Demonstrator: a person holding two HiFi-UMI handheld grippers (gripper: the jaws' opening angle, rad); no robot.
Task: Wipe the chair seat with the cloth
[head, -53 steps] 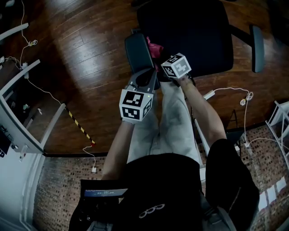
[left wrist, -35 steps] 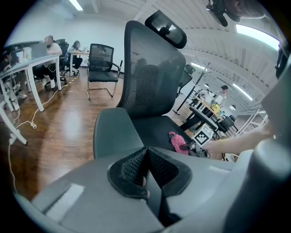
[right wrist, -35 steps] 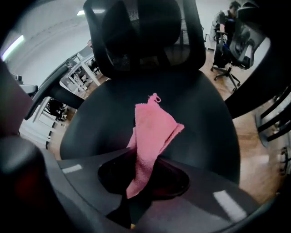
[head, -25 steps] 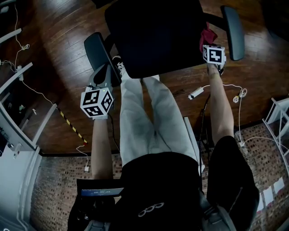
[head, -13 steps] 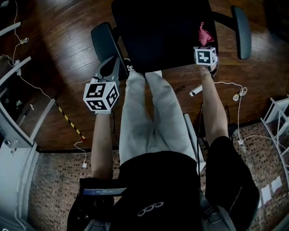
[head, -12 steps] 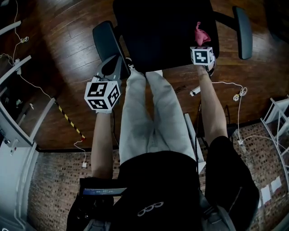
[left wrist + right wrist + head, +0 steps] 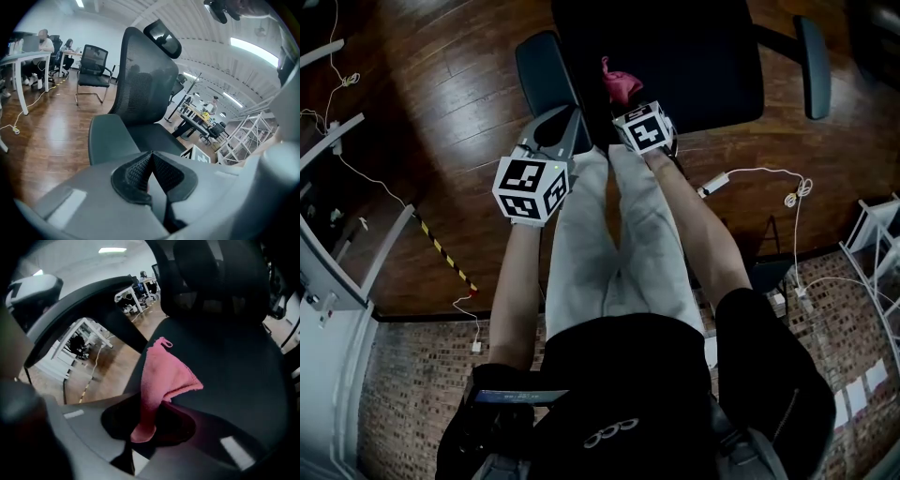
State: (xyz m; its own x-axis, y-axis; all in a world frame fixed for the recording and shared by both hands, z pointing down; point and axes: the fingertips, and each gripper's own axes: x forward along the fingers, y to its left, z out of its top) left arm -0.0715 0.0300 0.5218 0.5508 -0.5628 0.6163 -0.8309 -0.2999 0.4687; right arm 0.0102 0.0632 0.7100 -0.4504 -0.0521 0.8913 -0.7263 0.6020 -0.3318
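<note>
1. The armrest (image 7: pixel 542 80) sits just ahead of the left gripper (image 7: pixel 151 161), whose jaws are together and empty.
2. The right gripper (image 7: pixel 149 423) clamps the pink cloth (image 7: pixel 164 376), apparently touching the chair seat (image 7: pixel 694 56) at its front-left.
3. Half a second ago the cloth was at the seat's right side.

Wooden floor with a black office chair

A dark plank floor (image 7: pixel 441 103) carries the chair (image 7: pixel 694 56), whose seat (image 7: pixel 675 84) has a pink cloth (image 7: pixel 619 82) over its front corner, beside the armrest (image 7: pixel 542 70) on the person's left. In front of the chair, toward the person's right, a white cable (image 7: pixel 769 173) with a small white adapter (image 7: pixel 713 183) lies on the boards. Well to the chair's left lie thin white wires (image 7: pixel 356 155) and a yellow-and-black striped strip (image 7: pixel 441 248). Nearer the person than the chair, the planks give way to brick-patterned flooring (image 7: pixel 412 394).
</note>
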